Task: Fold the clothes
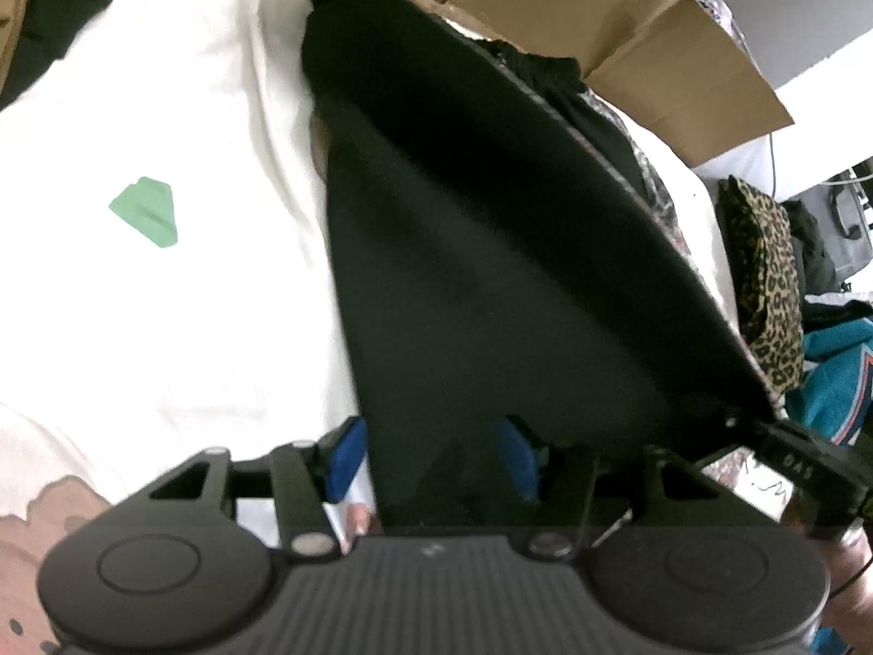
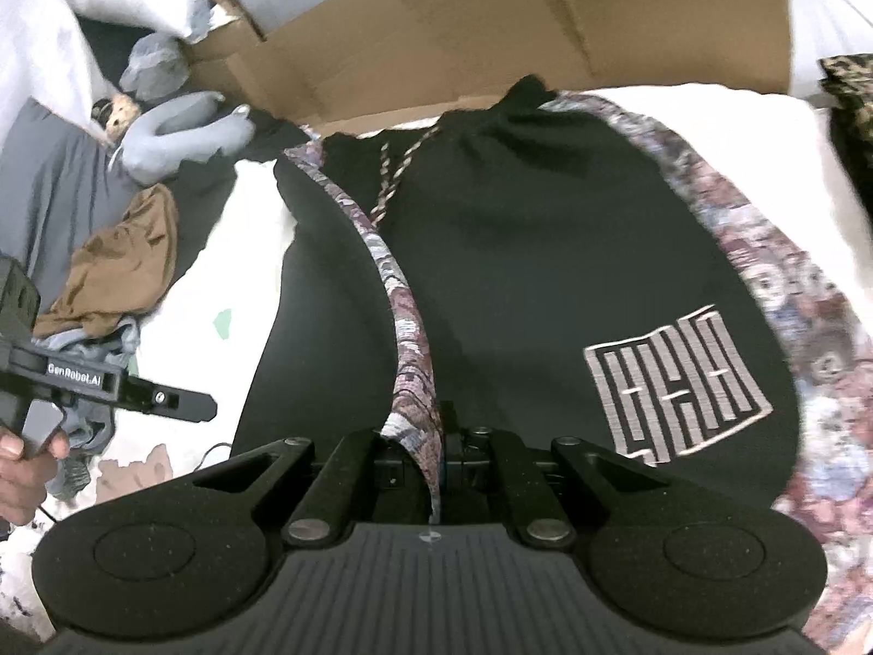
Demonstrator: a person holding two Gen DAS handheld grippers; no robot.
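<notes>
Black shorts (image 1: 491, 251) with a floral side stripe (image 2: 409, 327) and a pale woven logo (image 2: 676, 382) lie on a white bed sheet (image 1: 191, 300). My left gripper (image 1: 431, 458) stands open, its blue pads (image 1: 346, 461) set wide apart with the shorts' near corner lying loose between them. My right gripper (image 2: 436, 442) is shut on the floral edge of the shorts and lifts that fold. The right gripper (image 1: 791, 464) also shows in the left wrist view, at the cloth's right corner. A hand holds the left gripper (image 2: 163, 398) at the left of the right wrist view.
An open cardboard box (image 2: 436, 16) stands behind the shorts. A green tag (image 1: 146, 218) lies on the sheet. Leopard-print cloth (image 1: 769, 284) and a teal garment (image 1: 835, 371) sit at the right. Brown cloth (image 2: 120, 262) and a grey plush toy (image 2: 180, 125) lie at the left.
</notes>
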